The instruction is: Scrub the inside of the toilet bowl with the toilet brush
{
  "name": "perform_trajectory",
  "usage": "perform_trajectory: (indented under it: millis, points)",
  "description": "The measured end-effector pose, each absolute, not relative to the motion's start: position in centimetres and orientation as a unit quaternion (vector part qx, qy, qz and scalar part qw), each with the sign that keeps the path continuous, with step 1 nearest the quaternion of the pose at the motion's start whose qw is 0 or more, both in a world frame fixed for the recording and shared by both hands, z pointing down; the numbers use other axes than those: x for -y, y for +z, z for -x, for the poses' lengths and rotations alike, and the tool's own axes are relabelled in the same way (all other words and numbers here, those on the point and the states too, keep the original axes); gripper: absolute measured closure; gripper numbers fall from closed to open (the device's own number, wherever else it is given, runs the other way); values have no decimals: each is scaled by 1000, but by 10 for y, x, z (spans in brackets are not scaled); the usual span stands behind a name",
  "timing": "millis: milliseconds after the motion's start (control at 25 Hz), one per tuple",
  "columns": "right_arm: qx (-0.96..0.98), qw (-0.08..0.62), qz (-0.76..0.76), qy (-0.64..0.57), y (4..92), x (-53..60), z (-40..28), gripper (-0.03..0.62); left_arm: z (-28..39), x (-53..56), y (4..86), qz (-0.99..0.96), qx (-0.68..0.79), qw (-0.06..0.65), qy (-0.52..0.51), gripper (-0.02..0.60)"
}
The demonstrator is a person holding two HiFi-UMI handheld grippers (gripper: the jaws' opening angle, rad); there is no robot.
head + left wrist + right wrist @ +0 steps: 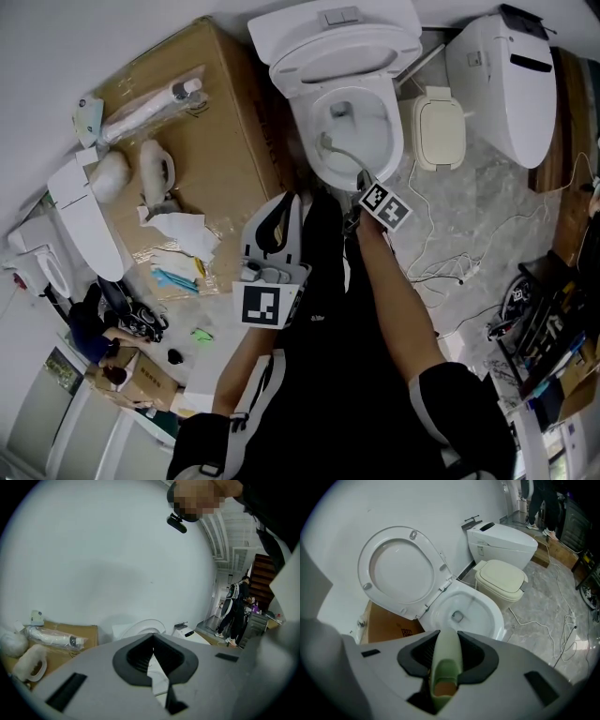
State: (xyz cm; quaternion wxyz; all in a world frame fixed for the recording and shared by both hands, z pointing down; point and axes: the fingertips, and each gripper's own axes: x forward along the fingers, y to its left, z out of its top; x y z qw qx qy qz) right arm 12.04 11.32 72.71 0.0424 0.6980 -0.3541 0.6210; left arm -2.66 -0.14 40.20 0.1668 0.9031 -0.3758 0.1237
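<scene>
The white toilet bowl (398,141) stands with its lid (328,33) raised against the wall. My right gripper (364,190), with its marker cube, hovers over the bowl's near rim and is shut on the pale green toilet brush handle (345,157). The handle curves down into the bowl's left side, and the brush head is not clearly visible. In the right gripper view the handle (446,660) sits between the jaws of the right gripper (446,644), above the bowl (499,620) and lid (398,569). My left gripper (279,217) is held left of the bowl, facing the wall, with the left gripper (153,656) shut on nothing.
A large cardboard box (225,131) with wrapped parts lies left of the toilet. A second toilet (511,84) and a small beige seat unit (439,131) stand at the right. Cables (450,267) trail over the marble floor. A person (236,611) stands far off.
</scene>
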Motion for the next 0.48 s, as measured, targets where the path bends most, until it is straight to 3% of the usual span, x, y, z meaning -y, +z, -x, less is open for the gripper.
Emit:
perform_trajectory:
  millis: [480]
  points:
    - [413, 141, -663, 608, 733, -136, -122, 473, 18, 4, 411, -907, 365, 178, 112, 574]
